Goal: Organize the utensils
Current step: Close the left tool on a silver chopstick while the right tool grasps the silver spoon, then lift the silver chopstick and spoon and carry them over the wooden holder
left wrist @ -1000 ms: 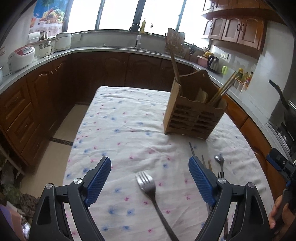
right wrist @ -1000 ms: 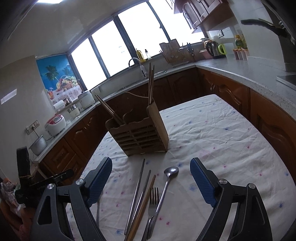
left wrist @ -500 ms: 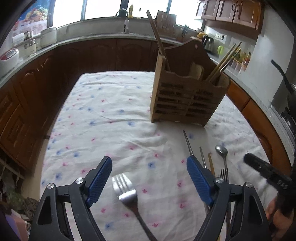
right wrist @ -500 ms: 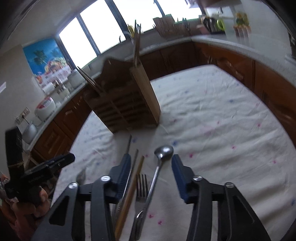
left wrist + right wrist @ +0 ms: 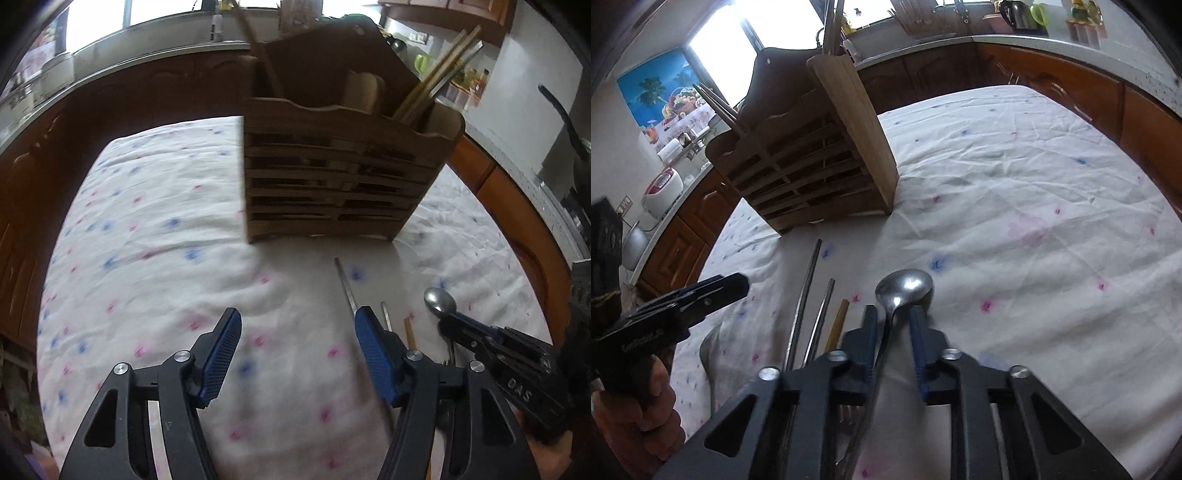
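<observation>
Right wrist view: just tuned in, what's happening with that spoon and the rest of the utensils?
The right gripper has nearly closed around the neck of the spoon, which lies on the tablecloth; whether the pads actually touch it is hard to tell. Metal chopsticks and a wooden one lie beside it, in front of the wooden utensil holder. The left gripper is open, holding nothing, above the cloth.

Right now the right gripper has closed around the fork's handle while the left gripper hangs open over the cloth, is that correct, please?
Not quite: the right gripper has closed around the spoon, not the fork. The right wrist view shows the spoon's neck between the blue pads, its bowl just ahead of them. The rest stands: the left gripper hangs open over the cloth.
</observation>
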`<state>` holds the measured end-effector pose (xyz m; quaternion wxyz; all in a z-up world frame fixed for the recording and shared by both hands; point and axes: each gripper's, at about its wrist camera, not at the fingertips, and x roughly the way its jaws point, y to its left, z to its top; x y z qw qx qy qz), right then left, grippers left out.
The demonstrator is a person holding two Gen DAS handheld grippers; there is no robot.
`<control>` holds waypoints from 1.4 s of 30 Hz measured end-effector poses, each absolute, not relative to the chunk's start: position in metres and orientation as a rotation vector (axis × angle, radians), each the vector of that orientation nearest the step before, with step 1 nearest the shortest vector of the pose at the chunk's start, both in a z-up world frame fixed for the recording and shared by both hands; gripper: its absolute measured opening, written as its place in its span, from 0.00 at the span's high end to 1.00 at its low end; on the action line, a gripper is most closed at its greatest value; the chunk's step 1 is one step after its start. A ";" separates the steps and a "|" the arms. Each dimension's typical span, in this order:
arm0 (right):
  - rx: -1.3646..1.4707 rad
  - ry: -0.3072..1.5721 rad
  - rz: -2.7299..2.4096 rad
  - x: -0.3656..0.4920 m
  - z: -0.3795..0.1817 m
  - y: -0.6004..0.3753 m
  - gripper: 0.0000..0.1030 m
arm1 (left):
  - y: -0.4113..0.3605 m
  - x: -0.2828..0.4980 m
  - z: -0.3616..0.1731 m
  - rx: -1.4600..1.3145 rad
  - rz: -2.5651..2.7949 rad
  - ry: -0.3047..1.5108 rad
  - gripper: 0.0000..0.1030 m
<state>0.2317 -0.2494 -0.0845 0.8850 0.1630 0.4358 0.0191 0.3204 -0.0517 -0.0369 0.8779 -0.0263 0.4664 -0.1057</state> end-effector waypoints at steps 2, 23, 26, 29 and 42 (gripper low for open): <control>0.340 0.897 0.038 0.230 -0.083 -0.252 0.95 | -0.061 0.330 -0.043 -0.038 -0.231 0.983 0.41; 0.416 0.743 0.058 0.207 -0.039 -0.275 0.98 | -0.082 0.345 -0.056 -0.016 -0.261 0.944 1.00; 0.412 0.726 0.060 0.205 -0.033 -0.273 0.98 | -0.070 0.335 -0.048 -0.062 -0.278 0.928 1.00; 0.408 0.715 0.064 0.203 -0.027 -0.271 0.98 | -0.064 0.330 -0.044 -0.080 -0.283 0.928 1.00; 0.415 0.692 0.044 0.195 -0.021 -0.280 0.98 | -0.096 0.372 -0.074 0.064 -0.212 1.012 0.92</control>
